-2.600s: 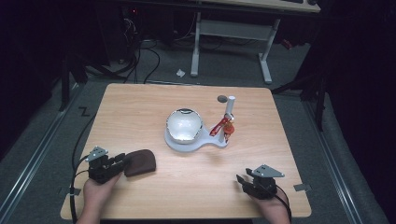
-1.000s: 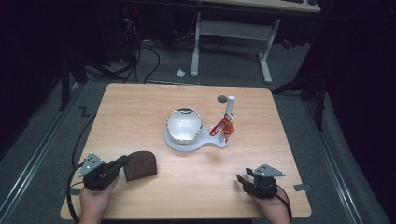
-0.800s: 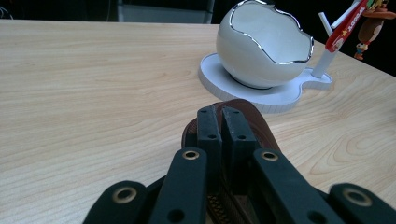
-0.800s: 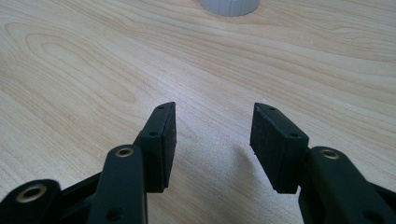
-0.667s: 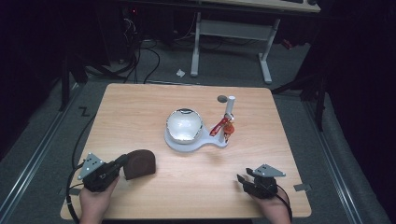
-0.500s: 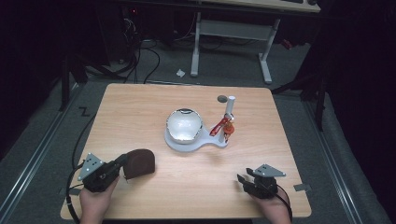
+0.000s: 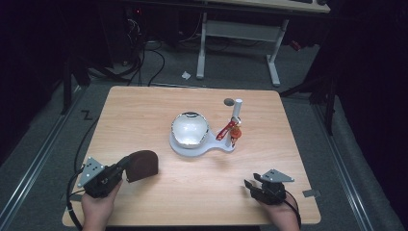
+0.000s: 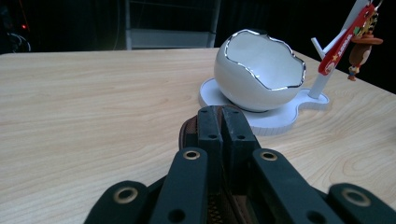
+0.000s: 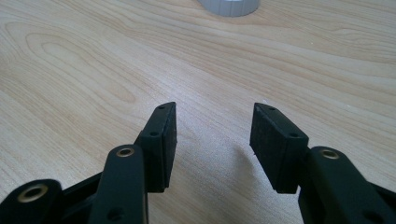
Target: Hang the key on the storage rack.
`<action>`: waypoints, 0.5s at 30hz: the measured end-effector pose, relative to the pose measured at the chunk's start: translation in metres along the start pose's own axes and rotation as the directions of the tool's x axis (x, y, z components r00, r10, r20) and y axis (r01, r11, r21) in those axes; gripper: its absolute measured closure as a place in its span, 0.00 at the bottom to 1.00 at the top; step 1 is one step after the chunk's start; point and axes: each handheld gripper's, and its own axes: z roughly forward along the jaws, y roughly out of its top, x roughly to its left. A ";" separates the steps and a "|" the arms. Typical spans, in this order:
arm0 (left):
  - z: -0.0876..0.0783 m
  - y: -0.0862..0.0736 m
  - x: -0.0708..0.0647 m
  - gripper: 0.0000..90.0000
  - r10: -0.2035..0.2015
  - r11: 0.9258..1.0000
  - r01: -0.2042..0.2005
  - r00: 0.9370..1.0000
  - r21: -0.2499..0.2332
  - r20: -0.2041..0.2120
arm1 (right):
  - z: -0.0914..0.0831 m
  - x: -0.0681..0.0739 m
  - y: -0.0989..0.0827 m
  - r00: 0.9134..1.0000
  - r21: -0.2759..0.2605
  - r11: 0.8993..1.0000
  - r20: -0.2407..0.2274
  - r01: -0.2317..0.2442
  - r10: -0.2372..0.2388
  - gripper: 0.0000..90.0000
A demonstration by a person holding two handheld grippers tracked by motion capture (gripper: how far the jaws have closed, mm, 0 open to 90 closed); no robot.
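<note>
1. While the left gripper [image 7: 126,165] sits at about seven o'clock on the counter [image 7: 144,103], its jaws are pressed tight together, pinching the near edge of the brown pouch [image 7: 141,164]; in the left gripper view the pouch [image 8: 189,132] peeks out just past the closed pads.
2. That pouch lies flat on the wood, at the left front of the counter, well apart from the white stand.
3. Over at five o'clock, the right gripper [image 7: 251,185] rests low with its jaws about half open, bare wood between the pads, nothing held; the right gripper view shows the gap [image 9: 212,140] plainly.
4. Out from there, near the centre, the white egg-shaped bowl [image 7: 189,129] with its silver rim sits on a white base [image 7: 192,147].
5. At three o'clock from the bowl, a white post [image 7: 236,113] rises from that base, a red keychain [image 7: 230,131] hanging on it.
</note>
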 end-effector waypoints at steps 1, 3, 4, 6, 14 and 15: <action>0.000 0.001 -0.001 0.97 0.000 1.000 0.000 1.000 -0.005 0.000 | 0.000 0.000 0.000 1.000 -0.001 1.000 0.000 0.000 0.000 0.57; -0.001 0.003 -0.002 0.97 0.003 1.000 -0.003 1.000 -0.009 0.000 | 0.000 0.000 0.000 1.000 -0.001 1.000 0.000 -0.001 0.001 0.57; -0.001 0.004 -0.003 0.97 0.005 1.000 -0.005 1.000 -0.010 0.000 | 0.000 0.000 0.000 1.000 -0.002 1.000 0.000 -0.001 0.001 0.57; 0.000 0.006 -0.004 0.97 0.010 1.000 -0.010 1.000 -0.012 0.002 | -0.001 0.000 0.000 1.000 -0.003 1.000 0.000 0.000 0.000 0.57; 0.006 0.014 -0.011 0.97 0.034 0.999 -0.034 0.999 0.001 0.004 | -0.002 0.000 0.000 1.000 -0.007 1.000 0.000 -0.003 0.003 0.58; 0.007 0.015 -0.013 0.97 0.035 0.999 -0.035 0.999 0.001 0.005 | -0.002 0.000 0.000 1.000 -0.007 1.000 0.000 -0.002 0.002 0.58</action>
